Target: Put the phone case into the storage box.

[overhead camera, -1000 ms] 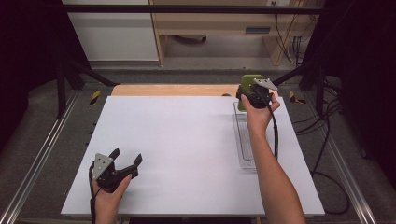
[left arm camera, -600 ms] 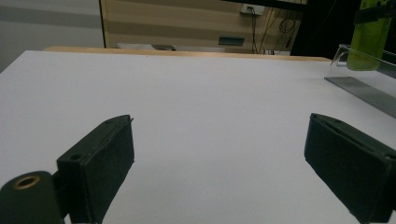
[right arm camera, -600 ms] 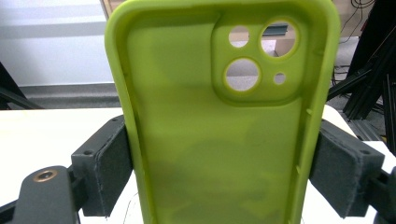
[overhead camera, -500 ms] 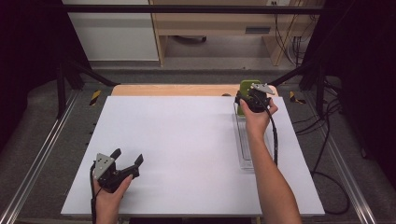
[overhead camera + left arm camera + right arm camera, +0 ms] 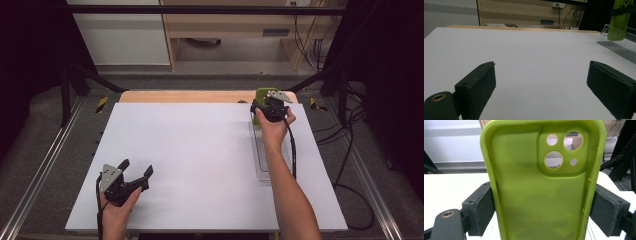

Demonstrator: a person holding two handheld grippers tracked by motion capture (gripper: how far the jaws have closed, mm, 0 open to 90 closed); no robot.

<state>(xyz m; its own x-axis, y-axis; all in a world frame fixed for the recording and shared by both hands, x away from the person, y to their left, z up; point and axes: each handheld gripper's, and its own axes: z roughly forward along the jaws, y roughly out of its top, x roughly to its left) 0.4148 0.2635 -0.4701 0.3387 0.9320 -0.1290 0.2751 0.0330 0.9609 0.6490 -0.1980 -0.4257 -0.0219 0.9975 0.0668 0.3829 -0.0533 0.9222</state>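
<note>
White desk point(image 5: 200, 150) underneath. Near left corner: left tongs point(image 5: 136, 173) resting, spread wide apart, holding nothing. Far right: right tongs point(image 5: 264, 106) clamped on upright green phone case point(image 5: 541, 185), just above clear tray point(image 5: 261, 165).

Matt green rubbery phone case point(image 5: 541, 185), clear glossy plastic tray point(image 5: 263, 160), smooth matt white tabletop point(image 5: 190, 150)

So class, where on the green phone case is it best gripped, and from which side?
Grip the phone case across its two long edges, below the camera cut-outs, coming at its open inner face. The raised rims give the right gripper flat, parallel surfaces; it is held this way now.
</note>
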